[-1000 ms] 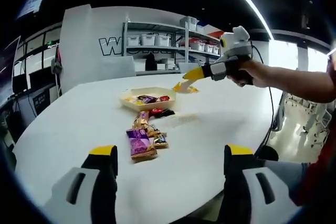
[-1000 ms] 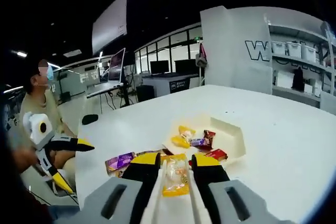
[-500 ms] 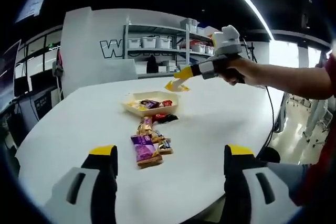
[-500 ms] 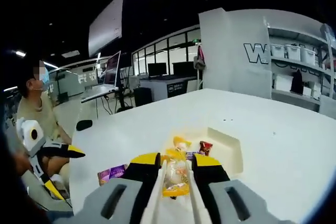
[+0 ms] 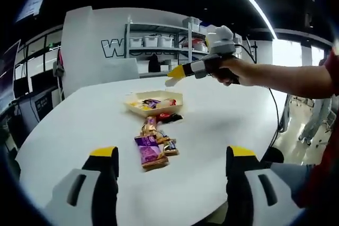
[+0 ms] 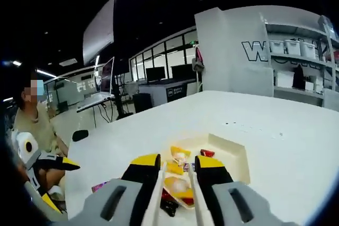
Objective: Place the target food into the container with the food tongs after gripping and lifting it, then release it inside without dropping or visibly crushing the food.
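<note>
— Right gripper view: what is going on over the table (image 6: 296, 146)?

— The right gripper (image 6: 177, 169) is hovering above the tray (image 6: 233, 157), its jaws drawn close on the white tongs (image 6: 157, 194). The tongs are gripping a yellow packet (image 6: 178, 184), raised over the tray's near edge. Other wrapped snacks are lying inside the tray, and a dark one is sitting just below the packet. Nothing is standing between packet and tray.

— And off to the side?

— The left gripper (image 6: 63, 163) is showing at the left edge, with a seated person behind it, then desks and monitors further back.

— What is the left gripper view adding?

— From across the table (image 5: 79, 125), the left gripper (image 5: 172, 157) is holding its jaws wide apart with nothing between them. A hand (image 5: 233, 72) is carrying the right gripper (image 5: 177, 72) above the tray (image 5: 153, 100). A loose pile of snacks (image 5: 153, 144), a purple packet among them, is lying on the table just short of the tray. Shelves (image 5: 159, 43) with white bins are lining the far wall.
</note>
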Demonstrator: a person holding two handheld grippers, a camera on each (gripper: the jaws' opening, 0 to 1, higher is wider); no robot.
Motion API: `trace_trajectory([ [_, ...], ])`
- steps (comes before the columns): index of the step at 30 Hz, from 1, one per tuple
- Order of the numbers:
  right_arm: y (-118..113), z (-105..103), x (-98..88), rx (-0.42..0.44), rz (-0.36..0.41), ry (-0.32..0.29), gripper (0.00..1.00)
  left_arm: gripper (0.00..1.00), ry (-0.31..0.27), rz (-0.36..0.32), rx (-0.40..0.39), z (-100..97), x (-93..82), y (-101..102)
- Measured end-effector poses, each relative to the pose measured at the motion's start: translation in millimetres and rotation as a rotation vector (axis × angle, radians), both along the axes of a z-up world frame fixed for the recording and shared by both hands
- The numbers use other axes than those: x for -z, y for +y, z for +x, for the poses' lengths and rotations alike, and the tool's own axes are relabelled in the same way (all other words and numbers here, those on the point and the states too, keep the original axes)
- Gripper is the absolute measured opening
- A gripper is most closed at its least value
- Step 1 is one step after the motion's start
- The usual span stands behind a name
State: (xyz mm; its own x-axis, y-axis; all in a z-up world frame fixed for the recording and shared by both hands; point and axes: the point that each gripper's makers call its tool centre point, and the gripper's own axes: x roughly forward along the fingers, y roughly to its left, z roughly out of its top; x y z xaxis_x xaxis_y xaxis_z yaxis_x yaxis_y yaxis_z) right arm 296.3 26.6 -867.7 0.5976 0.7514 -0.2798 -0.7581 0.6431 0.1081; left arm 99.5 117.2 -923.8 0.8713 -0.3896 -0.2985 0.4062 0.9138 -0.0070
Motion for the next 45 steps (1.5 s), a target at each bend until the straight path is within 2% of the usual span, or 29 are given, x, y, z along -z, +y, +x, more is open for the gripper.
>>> trace_trajectory([
  [3, 0, 3, 3.7, 0.005, -0.003, 0.008, 0.2, 0.81, 0.0, 0.004, 0.005, -0.2, -0.9, 0],
  [5, 1, 1, 2.7, -0.002, 0.023, 0.022, 0.2, 0.81, 0.001, 0.007, 0.005, 0.2, -1.0, 1],
  [13, 0, -14, 6.9, -0.025, 0.049, 0.044, 0.21, 0.81, 0.007, 0.002, 0.013, 1.8, 1.2, -1],
  [15, 0, -20, 5.8, -0.035, 0.081, 0.067, 0.21, 0.8, 0.006, 0.0, 0.011, 1.8, 1.4, -1],
  [16, 2, -32, 1.0, -0.074, 0.137, 0.091, 0.21, 0.79, 0.006, -0.002, 0.014, 1.3, 1.3, -2],
  [17, 2, -35, -0.8, -0.079, 0.15, 0.087, 0.21, 0.79, 0.004, -0.006, 0.016, 0.9, 0.4, -3],
  [19, 1, -48, 0.1, -0.103, 0.144, 0.081, 0.22, 0.78, -0.004, -0.019, 0.019, 1.0, -1.7, -4],
  [23, 0, -60, 3.7, -0.129, 0.131, 0.087, 0.22, 0.78, 0.01, -0.03, 0.028, 0.9, -1.8, -8],
  [35, -5, -79, 8.5, -0.16, 0.12, 0.096, 0.23, 0.77, 0.002, -0.041, 0.057, -0.8, -10.0, -20],
  [40, -6, -91, 14.4, -0.198, 0.112, 0.089, 0.23, 0.76, -0.001, -0.023, 0.07, -0.9, -11.4, -25],
  [45, -5, -104, 16.0, -0.258, 0.128, 0.091, 0.24, 0.74, 0.007, -0.044, 0.084, -1.3, -12.1, -30],
])
